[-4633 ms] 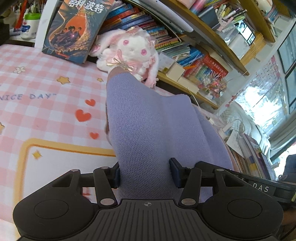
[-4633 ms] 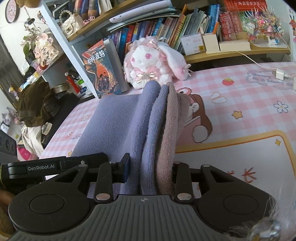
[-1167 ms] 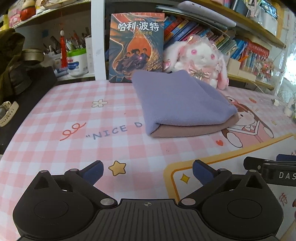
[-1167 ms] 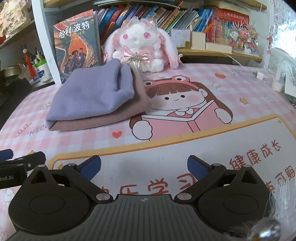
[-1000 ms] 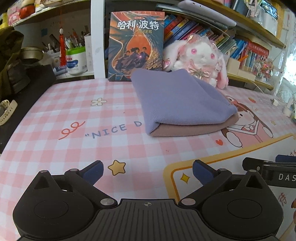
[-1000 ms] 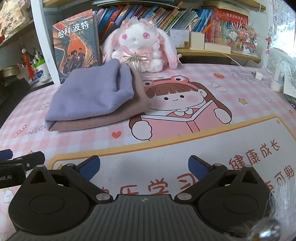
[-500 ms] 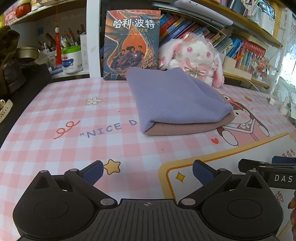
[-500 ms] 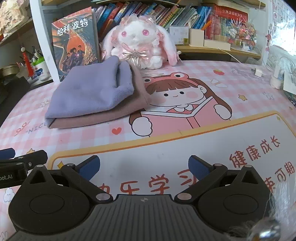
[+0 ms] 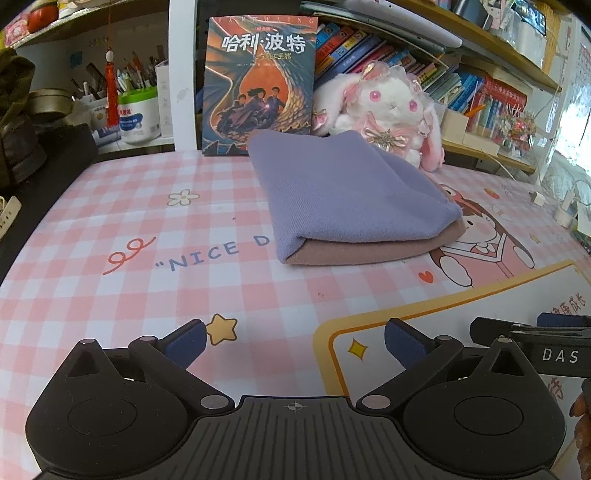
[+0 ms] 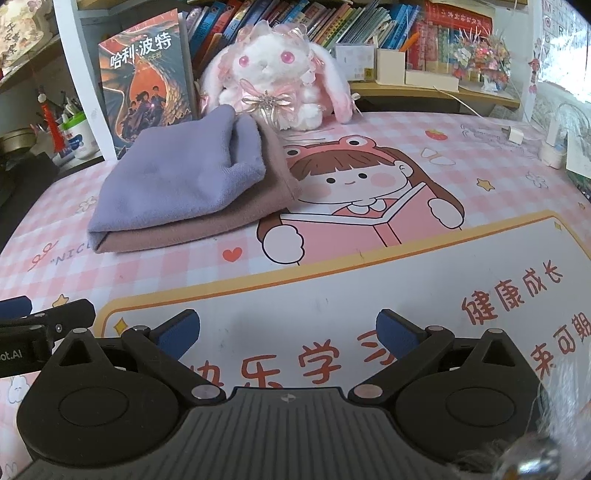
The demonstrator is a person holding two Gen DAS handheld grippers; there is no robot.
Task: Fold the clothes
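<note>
A folded garment (image 9: 351, 199), purple on top with a mauve layer under it, lies flat on the pink checked table mat (image 9: 147, 229). It also shows in the right wrist view (image 10: 184, 184). My left gripper (image 9: 293, 341) is open and empty, well short of the garment. My right gripper (image 10: 288, 332) is open and empty, back from the garment over the mat's white panel. Each gripper's side shows at the edge of the other's view.
A white and pink plush rabbit (image 9: 384, 107) and an upright book (image 9: 258, 85) stand just behind the garment. Bookshelves (image 10: 369, 29) run along the back. A pen tub (image 9: 138, 114) and dark items sit at far left. A charger and cable (image 10: 517, 134) lie at far right.
4.6 s ago both grippers were shut on the garment, holding it up. They have let go; it lies folded on the mat and both grippers sit back, open. In the last second, little has moved.
</note>
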